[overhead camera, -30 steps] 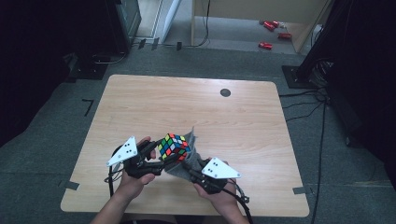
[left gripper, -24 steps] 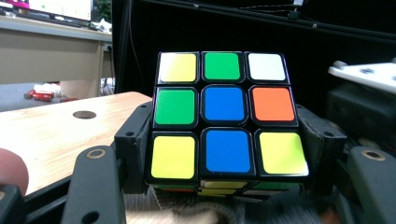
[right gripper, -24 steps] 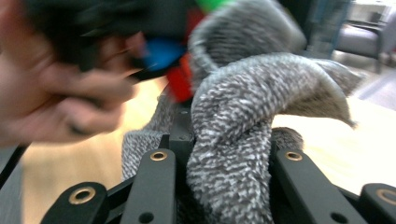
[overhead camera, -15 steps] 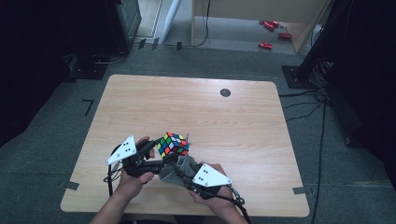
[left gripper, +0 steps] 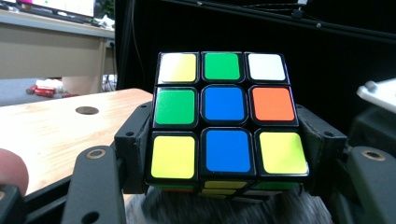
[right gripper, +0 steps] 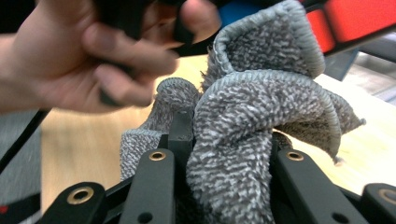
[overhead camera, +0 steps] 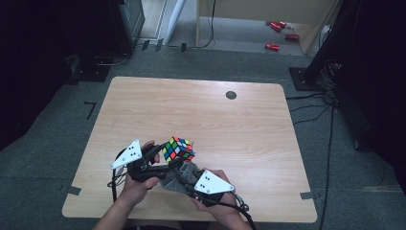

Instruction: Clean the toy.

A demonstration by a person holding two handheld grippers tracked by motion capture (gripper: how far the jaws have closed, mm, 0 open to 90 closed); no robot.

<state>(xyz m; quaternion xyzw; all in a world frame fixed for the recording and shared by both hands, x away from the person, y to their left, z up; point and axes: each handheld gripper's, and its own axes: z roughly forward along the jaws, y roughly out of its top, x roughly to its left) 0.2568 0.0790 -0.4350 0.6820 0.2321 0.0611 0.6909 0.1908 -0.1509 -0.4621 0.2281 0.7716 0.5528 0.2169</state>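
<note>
A scrambled puzzle cube is held just above the wooden table near its front edge, with my left gripper shut on it. In the left gripper view the cube sits clamped between the two black jaws, a blue-centred face toward the camera. My right gripper is shut on a bunched grey cloth, which lies directly below the cube. The right gripper view has the cloth bulging between the jaws, the left hand close behind it and the cube's red stickers at top right.
A small dark round hole marks the table's far side. Cables and dark equipment stands sit on the floor to the right, red objects lie on the floor beyond, and a dark cabinet stands at back left.
My right gripper with the cloth has shifted left, going from beside the cube to under it. The cloth, which stood up against the cube, now lies bunched below it. The left gripper kept still.
</note>
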